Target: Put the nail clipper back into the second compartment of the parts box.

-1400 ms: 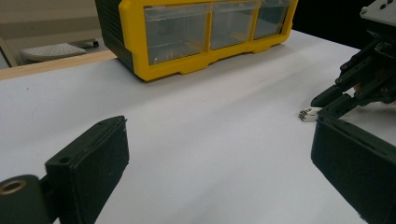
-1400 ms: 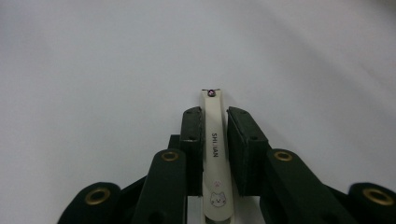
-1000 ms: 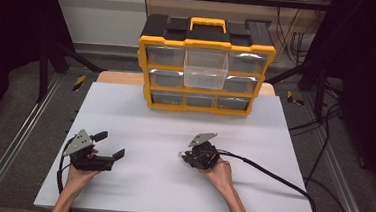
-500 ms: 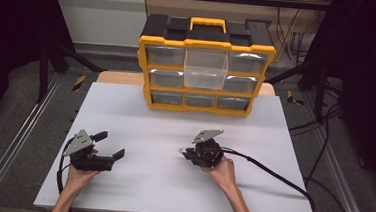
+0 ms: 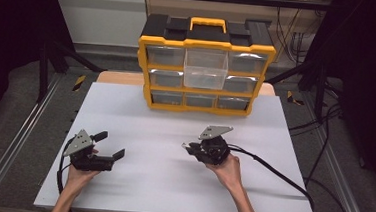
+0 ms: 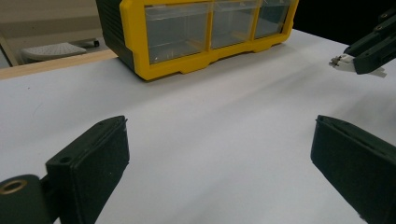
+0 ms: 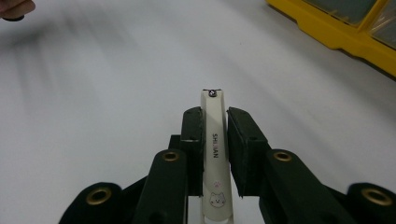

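A yellow and black drawer organizer at the far edge of a white table, seen from above.

We see the white table lying on a wooden board that shows at its far side. The organizer stands upright near that far edge, with a yellow handle on its black top and three rows of three clear drawers. The top middle drawer is pulled out toward us (the others sit flush). Metal rails run along both sides of the table, and loose cables lie on the dark floor to the right. In the left gripper view, we see the organizer's bottom row close up.
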A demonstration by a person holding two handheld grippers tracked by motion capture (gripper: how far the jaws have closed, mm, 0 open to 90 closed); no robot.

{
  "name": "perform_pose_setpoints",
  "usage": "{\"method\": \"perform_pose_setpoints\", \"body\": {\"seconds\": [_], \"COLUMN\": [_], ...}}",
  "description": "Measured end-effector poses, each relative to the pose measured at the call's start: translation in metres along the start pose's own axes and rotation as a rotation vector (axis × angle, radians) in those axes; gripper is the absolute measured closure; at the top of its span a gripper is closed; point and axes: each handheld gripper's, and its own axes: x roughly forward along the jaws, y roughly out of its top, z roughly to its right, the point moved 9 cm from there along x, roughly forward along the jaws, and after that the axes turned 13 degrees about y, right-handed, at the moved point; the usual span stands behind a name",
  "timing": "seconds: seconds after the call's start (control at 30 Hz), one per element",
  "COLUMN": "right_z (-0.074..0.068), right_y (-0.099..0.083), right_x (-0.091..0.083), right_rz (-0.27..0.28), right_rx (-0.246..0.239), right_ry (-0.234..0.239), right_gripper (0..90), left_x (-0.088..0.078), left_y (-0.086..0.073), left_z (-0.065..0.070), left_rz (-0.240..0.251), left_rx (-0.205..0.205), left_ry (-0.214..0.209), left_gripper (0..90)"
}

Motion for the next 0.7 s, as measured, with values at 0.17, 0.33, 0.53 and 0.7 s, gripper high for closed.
{"method": "perform_pose_setpoints", "body": {"seconds": [0.17, 0.33, 0.53, 0.7], "right_z": [-0.001, -0.001, 0.000, 0.000], "right_y": [0.004, 0.010, 0.018, 0.023], "right_x": [-0.007, -0.016, -0.031, -0.041], "right_rz": [0.017, 0.042, 0.078, 0.101], "right_rx": [-0.004, -0.005, -0.008, -0.009], "right_ry": [-0.006, -0.010, -0.025, -0.036], "right_gripper": [77.5, 77.5, 77.5, 77.5], "left_x": [0.000, 0.000, 0.001, 0.001], "left_y": [0.000, 0.000, 0.000, 0.000], "left_z": [0.000, 0.000, 0.000, 0.000], "left_rz": [0.000, -0.001, -0.002, 0.000], "left_rx": [-0.001, -0.005, -0.002, -0.002], "left_ry": [-0.001, -0.001, -0.001, 0.000], "left_gripper": [4.2, 4.3, 4.2, 4.2]}}
